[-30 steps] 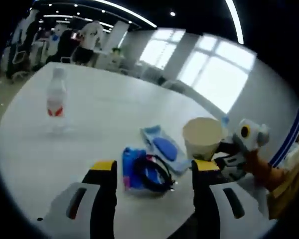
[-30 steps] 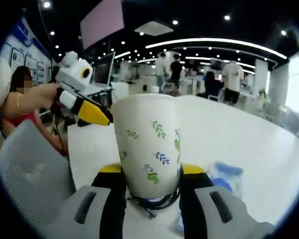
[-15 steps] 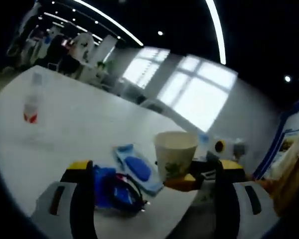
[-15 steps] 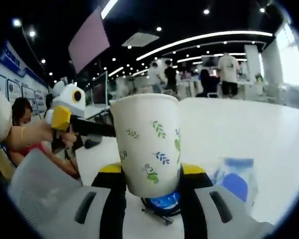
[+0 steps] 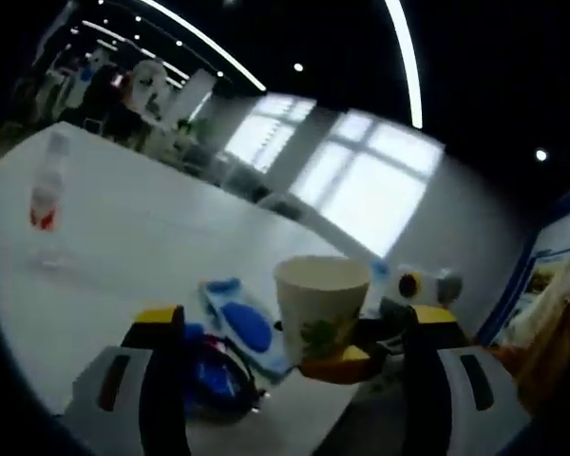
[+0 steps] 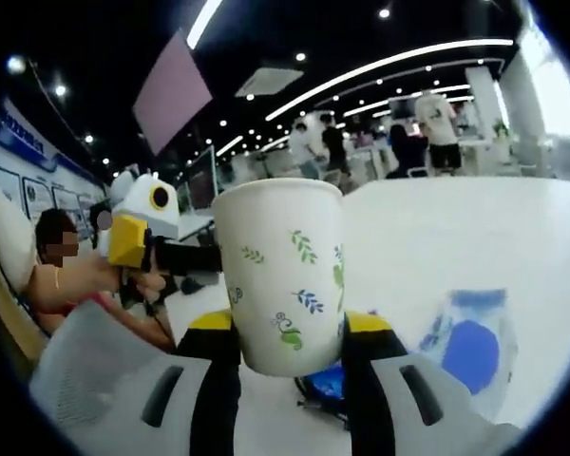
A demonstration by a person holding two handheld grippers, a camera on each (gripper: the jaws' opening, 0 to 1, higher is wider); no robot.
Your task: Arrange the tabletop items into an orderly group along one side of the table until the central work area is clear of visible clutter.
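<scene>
A white paper cup [image 6: 280, 275] with a leaf print stands upright between the jaws of my right gripper [image 6: 280, 325], which is shut on it. In the left gripper view the same cup [image 5: 318, 302] hovers between the wide-open jaws of my left gripper [image 5: 294, 318], with the right gripper [image 5: 361, 356] under it. A blue packet with a black cable [image 5: 214, 375] lies on the white table [image 5: 133, 237], and beside it a pale blue wipes pack [image 5: 236, 318]. A clear bottle [image 5: 46, 198] with a red label stands far left. The left gripper [image 6: 138, 237] is held at left by a person's hand.
A grey mesh chair back [image 6: 90, 380] is close at the lower left of the right gripper view. The wipes pack [image 6: 470, 347] lies right of the cup, the blue packet [image 6: 328, 385] beneath it. People and desks stand far behind the table.
My right gripper has carried the cup leftward in the left gripper view, over the blue packet. My left gripper's jaws have spread wider. Both cameras shifted.
</scene>
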